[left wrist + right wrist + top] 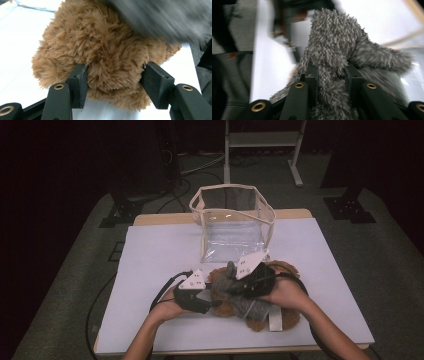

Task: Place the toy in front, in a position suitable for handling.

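Left hand-held gripper (113, 86) clasps the brown plush toy (105, 50); right hand-held gripper (330, 77) pinches the grey plush toy (337, 47); no readable writing.

Black hand-held gripper (196, 299) — brass rivets, grey plate.

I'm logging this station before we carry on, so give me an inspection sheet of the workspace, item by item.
Surface: white table top, bare across the left and far parts.
Job's things: brown plush toy and grey plush toy lie together at the near edge; clear bag with cream trim stands open behind them.
Clutter: nothing seen.
Grippers: left gripper has its jaws pressed into the brown fur on either side; right gripper is clamped on the grey toy.
Cables: black cable loops from the left gripper; more cables lie on the floor beyond the table.
Surroundings: grey carpet, white frame legs and dark surroundings.
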Action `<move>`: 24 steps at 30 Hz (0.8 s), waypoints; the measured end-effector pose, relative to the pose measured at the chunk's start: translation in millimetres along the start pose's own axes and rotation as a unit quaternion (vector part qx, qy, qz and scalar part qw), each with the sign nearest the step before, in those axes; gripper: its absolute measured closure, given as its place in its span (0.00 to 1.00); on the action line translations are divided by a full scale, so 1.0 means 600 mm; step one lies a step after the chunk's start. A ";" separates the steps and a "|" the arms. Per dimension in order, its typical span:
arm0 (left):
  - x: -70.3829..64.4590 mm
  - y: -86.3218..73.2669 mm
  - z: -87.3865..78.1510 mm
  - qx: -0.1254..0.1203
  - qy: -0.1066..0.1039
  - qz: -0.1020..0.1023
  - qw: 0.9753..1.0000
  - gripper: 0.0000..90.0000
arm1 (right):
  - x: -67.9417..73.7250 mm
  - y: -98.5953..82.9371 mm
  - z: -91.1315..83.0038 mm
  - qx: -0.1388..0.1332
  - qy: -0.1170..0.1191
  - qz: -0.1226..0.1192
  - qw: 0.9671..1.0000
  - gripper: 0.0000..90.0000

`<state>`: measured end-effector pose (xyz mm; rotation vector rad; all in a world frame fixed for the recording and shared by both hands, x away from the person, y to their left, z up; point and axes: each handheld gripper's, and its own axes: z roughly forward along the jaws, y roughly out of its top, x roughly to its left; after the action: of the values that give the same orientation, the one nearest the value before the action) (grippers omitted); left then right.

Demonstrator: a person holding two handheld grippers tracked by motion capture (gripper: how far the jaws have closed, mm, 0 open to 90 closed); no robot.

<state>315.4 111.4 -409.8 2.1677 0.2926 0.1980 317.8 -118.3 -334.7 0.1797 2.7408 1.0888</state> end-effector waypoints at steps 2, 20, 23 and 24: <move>-0.002 0.001 0.000 0.003 -0.002 0.004 1.000 0.46 | -0.011 0.001 -0.009 0.000 -0.010 0.008 1.000 0.77; -0.026 0.027 -0.004 0.001 -0.016 0.019 1.000 0.42 | 0.013 -0.033 -0.027 0.063 0.024 0.018 0.998 0.77; -0.032 0.027 -0.003 0.009 -0.017 0.032 0.999 0.43 | 0.001 -0.017 -0.037 0.057 0.024 0.012 0.998 0.77; -0.032 0.027 -0.004 0.013 -0.019 0.037 0.999 0.44 | -0.006 -0.011 -0.039 0.054 0.022 0.013 0.998 0.77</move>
<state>298.4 98.6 -395.9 2.2076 0.1936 0.1958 315.8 -139.2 -322.4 0.2106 2.8453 0.9630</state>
